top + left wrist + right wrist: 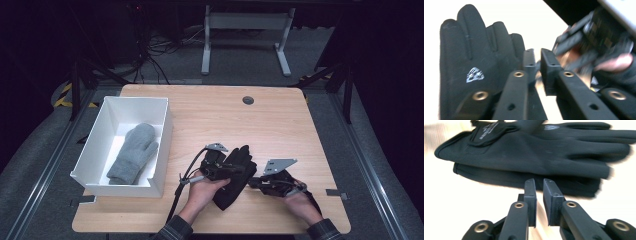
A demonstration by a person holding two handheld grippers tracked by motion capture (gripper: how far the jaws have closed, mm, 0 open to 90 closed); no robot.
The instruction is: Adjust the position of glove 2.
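Evidently the work here is putting gloves away into the white box (161, 131), which stands on the left part of the bench (280, 125), a pale wooden top with a round grommet near its far edge. Beyond it the room is dark: grey floor, a tangle of cables, the white legs of another table, and hazard-striped tape at the left. One grey mitten (131, 154) already lies inside the box, so that part looks done. The black gloves (235, 175) lie stacked one upon the other near the front edge of the bench, between the two hands, and have yet to go in.

The left gripper (538, 56) rests against the gloves at their left; its jaws stand nearly together, with a thin gap, and I cannot tell whether they pinch any fabric. The right gripper (539, 185) sits just short of the lower glove's edge, its jaws slightly parted with nothing between them. By my judgement, the gloves must be gripped and carried left to the box.
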